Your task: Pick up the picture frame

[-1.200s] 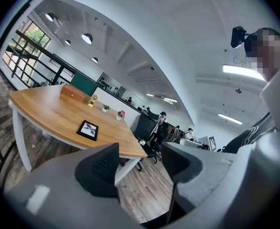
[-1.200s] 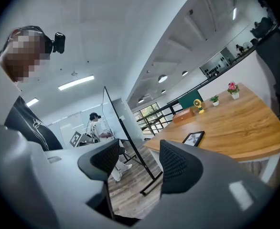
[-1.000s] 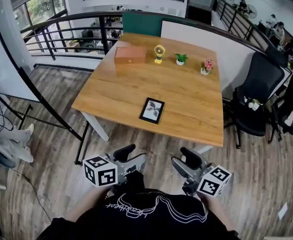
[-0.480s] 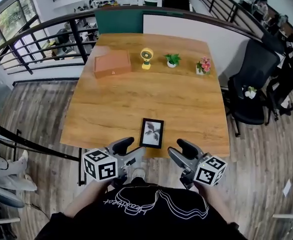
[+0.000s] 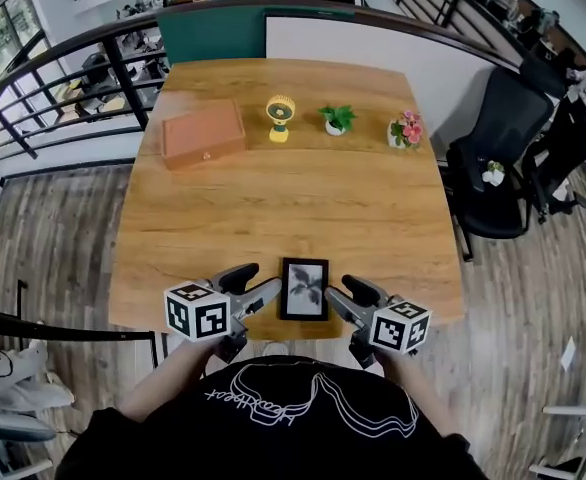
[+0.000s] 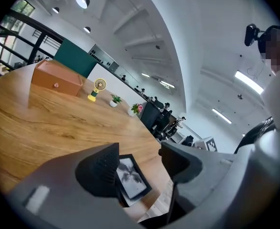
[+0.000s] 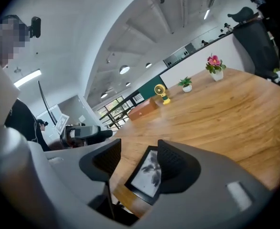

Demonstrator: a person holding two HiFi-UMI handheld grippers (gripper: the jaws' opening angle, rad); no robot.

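- Head view shows the picture frame (image 5: 304, 289) lying flat and face up at the near edge of the table (image 5: 273, 208), directly in front of the person. That placement seems meant to keep it within reach of either hand.
- The left gripper (image 5: 256, 282) hovers just beside the frame's left edge and the right gripper (image 5: 345, 294) just beside its right edge. Flanking it this way suggests a grasp from the sides, not yet begun.
- Left gripper view: the jaws stand apart with nothing between them, and the frame shows through the gap, down on the wood.
- Right gripper view: these jaws are likewise parted and empty, aimed at the frame's near corner.
- A flat frame offers little to pinch, so one jaw will probably need to catch an edge.
- The wooden box (image 5: 203, 133), yellow fan (image 5: 279, 118) and potted plants (image 5: 337, 119) stand well apart along the far side, clear of the approach.
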